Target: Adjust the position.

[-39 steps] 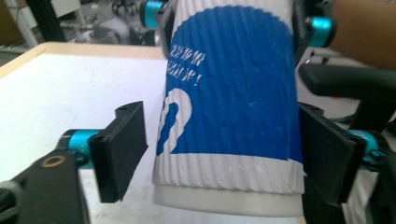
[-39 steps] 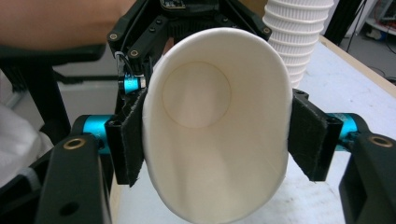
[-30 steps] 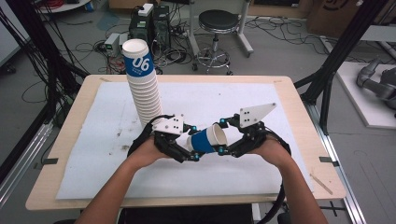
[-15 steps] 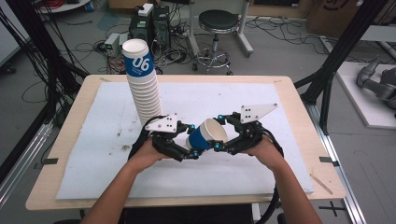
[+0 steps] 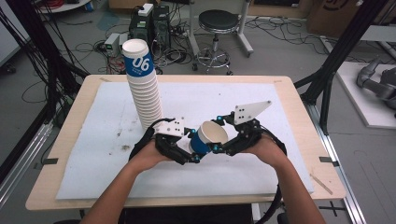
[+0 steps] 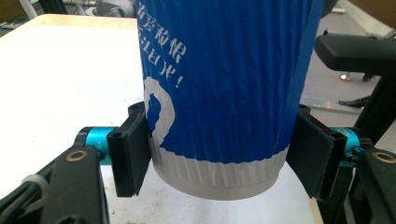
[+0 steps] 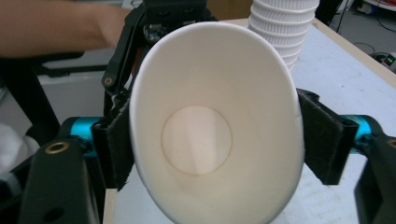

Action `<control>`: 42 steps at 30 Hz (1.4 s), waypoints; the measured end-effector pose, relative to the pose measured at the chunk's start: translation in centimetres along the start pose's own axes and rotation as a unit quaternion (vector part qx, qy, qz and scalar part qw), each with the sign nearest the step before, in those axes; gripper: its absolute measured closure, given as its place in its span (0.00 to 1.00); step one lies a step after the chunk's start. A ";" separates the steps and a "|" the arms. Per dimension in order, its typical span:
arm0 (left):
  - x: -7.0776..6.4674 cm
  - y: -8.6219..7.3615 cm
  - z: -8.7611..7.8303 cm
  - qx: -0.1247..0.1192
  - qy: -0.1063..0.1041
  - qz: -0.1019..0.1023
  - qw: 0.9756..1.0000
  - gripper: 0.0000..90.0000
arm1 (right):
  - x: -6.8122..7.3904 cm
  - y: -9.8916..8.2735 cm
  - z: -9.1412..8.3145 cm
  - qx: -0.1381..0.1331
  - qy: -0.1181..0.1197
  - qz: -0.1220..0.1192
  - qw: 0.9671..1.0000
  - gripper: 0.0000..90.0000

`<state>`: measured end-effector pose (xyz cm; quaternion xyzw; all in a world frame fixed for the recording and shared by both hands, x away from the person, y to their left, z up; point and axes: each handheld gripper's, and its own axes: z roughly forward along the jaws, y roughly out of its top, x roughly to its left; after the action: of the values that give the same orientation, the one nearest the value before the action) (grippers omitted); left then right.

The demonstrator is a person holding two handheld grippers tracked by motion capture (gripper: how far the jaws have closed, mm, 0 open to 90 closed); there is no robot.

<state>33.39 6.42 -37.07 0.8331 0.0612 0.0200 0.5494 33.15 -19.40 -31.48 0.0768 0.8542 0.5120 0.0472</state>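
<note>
A blue ribbed paper cup (image 5: 205, 139) with a white inside hangs above the white mat (image 5: 93, 154), mouth tipped up and toward the right hand. My left gripper (image 5: 195, 145) is shut on its lower body; in the left gripper view the pads (image 6: 133, 154) press just above the cup's (image 6: 224, 79) base, and these jaws have just been closing on it. My right gripper (image 5: 217, 134) holds the rim; in the right gripper view both pads (image 7: 324, 140) touch the oval mouth of the cup (image 7: 201, 140), and these jaws have just been opening with the cup between them.
A tall leaning stack of white cups (image 5: 144, 93), topped by a blue "06" cup, stands on the mat at the back left, close to the left hand. The wooden table edge (image 5: 308, 121) runs round the mat. A stool (image 5: 217, 21) and cables are on the floor beyond.
The cup has turned from lying sideways to mouth tipped up toward the camera. Both hands stayed close together at the table's middle.
</note>
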 end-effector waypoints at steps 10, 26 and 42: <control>0.4 -0.6 -0.4 -0.082 -0.002 -0.040 0.996 0.33 | -0.4 -0.5 0.6 -0.118 -0.013 0.078 0.990 0.20; 0.3 -0.7 0.0 -0.099 0.006 -0.038 0.994 0.34 | 0.2 0.7 1.0 -0.120 -0.040 0.061 0.990 0.18; 0.2 -1.0 0.1 -0.139 0.011 -0.040 0.989 0.35 | 0.3 -0.1 1.4 -0.169 -0.029 0.097 0.980 0.17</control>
<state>33.48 6.72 -38.05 0.7449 0.0973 0.0156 0.6599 33.11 -18.15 -32.20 0.1652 0.7418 0.6491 0.0339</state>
